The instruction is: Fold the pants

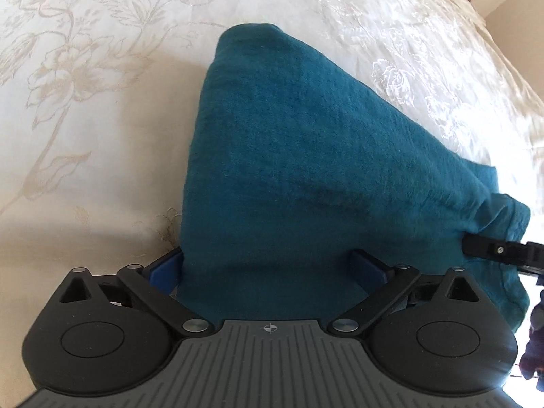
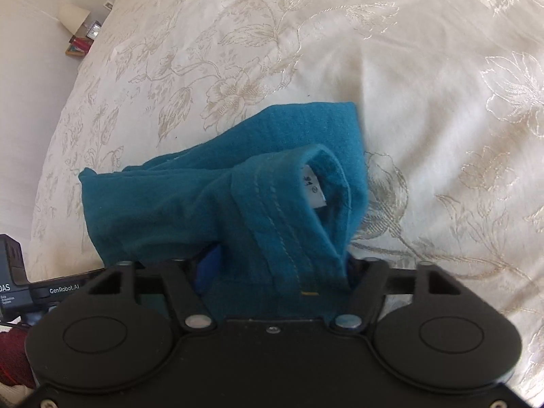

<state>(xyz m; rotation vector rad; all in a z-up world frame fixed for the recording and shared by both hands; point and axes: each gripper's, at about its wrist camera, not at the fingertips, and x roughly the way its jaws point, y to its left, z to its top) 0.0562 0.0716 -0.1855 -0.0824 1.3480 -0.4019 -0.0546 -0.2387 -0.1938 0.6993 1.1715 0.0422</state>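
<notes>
Teal pants (image 1: pixel 306 153) lie folded into a thick wedge on a cream flowered bedspread (image 1: pixel 85 102). My left gripper (image 1: pixel 267 265) straddles the near end of the fold, jaws wide apart. Its blue pads (image 1: pixel 166 265) stand at the cloth's sides without squeezing it. At the right edge a black finger of my right gripper (image 1: pixel 489 248) meets the cloth, and creases run to it. In the right wrist view the stitched waistband (image 2: pixel 282 224) with a white label (image 2: pixel 314 187) fills the gap of my right gripper (image 2: pixel 282 272), bunched between both fingers.
The bedspread (image 2: pixel 408 68) stretches wide beyond and to the right of the pants (image 2: pixel 153 204). A lamp (image 2: pixel 73 17) and books (image 2: pixel 80 46) stand past the bed's far left edge. The left gripper's housing (image 2: pixel 51 289) is at lower left, with red cloth (image 2: pixel 13 357) below it.
</notes>
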